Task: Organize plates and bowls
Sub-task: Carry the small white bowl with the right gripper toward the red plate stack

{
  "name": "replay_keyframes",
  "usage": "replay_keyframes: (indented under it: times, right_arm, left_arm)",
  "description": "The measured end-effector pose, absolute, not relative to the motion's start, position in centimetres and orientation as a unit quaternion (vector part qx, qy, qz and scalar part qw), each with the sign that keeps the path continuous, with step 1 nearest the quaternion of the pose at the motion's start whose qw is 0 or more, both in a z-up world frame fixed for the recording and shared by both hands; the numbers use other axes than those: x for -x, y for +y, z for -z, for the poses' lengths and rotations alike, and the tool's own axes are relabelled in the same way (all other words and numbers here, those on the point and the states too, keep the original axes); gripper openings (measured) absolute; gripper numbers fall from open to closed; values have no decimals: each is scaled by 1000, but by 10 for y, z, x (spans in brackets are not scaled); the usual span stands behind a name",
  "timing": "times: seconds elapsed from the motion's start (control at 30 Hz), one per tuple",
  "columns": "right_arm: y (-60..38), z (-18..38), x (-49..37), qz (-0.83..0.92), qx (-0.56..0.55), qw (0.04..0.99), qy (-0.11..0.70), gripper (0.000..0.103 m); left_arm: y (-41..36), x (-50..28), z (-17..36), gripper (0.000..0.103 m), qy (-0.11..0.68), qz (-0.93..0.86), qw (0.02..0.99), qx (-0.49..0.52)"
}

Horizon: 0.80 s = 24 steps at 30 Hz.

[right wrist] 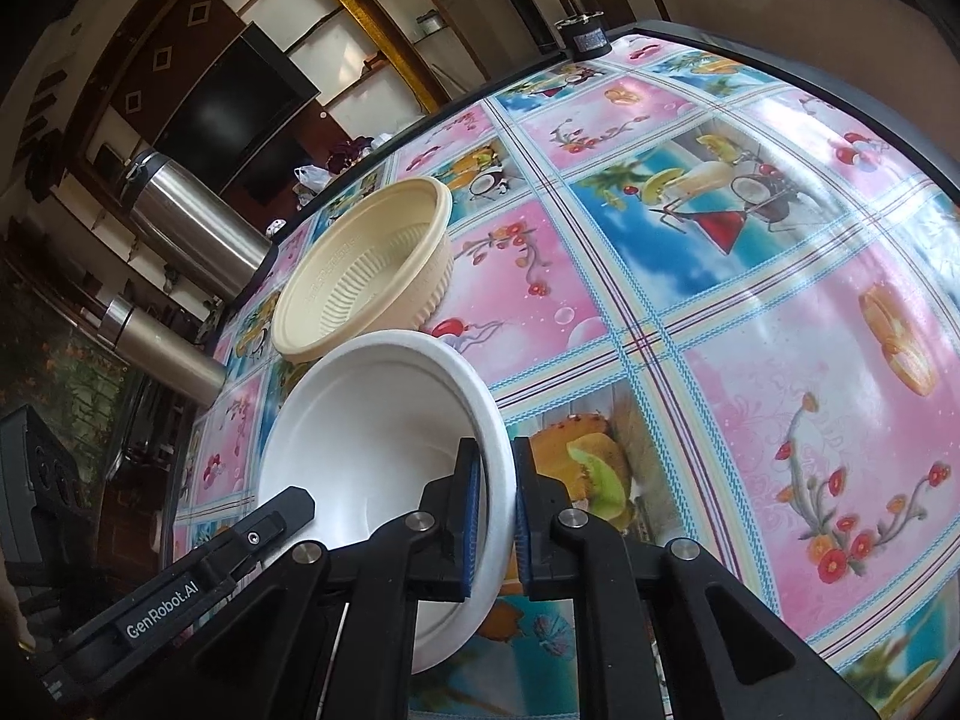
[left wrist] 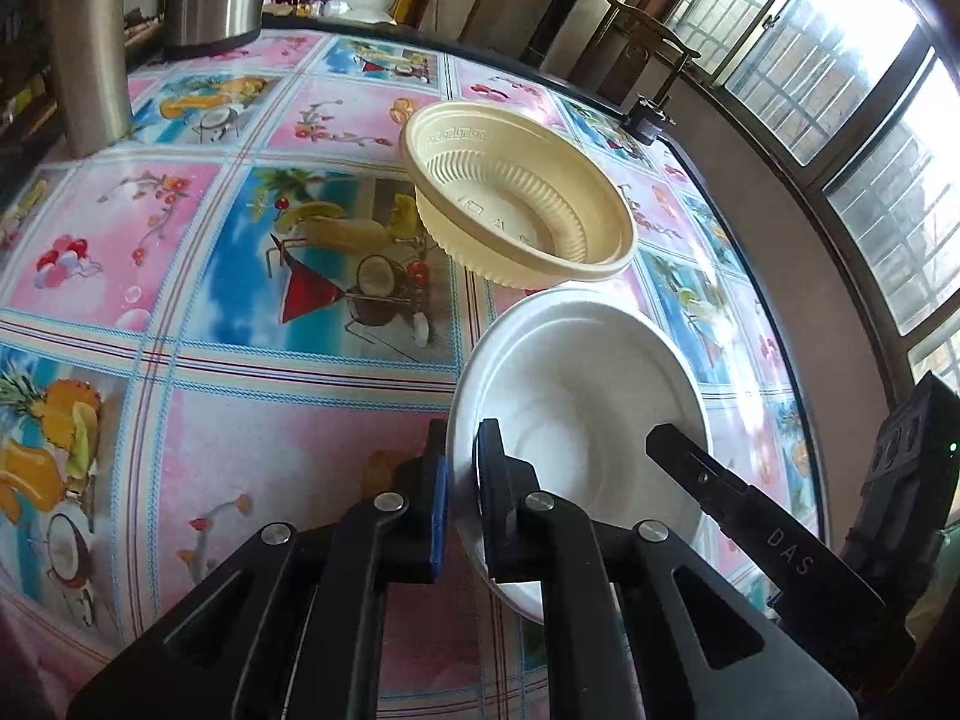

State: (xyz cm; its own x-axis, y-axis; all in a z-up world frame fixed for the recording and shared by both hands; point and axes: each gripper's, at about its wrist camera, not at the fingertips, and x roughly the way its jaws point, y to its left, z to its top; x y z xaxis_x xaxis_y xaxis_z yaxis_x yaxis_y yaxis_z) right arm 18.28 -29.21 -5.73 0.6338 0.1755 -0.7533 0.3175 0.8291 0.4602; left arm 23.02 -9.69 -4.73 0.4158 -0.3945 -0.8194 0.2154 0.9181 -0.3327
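A white bowl is held at its rim from both sides, just in front of a cream ribbed bowl that sits upright on the table. My left gripper is shut on the white bowl's left rim, one finger inside and one outside. My right gripper is shut on the opposite rim in the same way. One right finger shows inside the bowl in the left wrist view. One left finger shows inside it in the right wrist view.
The table carries a glossy fruit-print cloth. Two steel flasks stand at one edge of the table. A small black cylinder sits at the far corner. A barred window runs along one side.
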Motion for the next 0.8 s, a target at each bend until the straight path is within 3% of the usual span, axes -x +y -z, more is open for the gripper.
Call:
replay_keyframes:
  times: [0.43, 0.8]
  right_arm:
    - [-294, 47, -153, 18, -313, 866, 390, 11]
    - [-248, 32, -130, -45, -275, 889, 365, 12]
  left_arm:
    - [-105, -193, 24, 8, 446, 158, 880, 30]
    - [-61, -142, 21, 11, 411, 114, 904, 24]
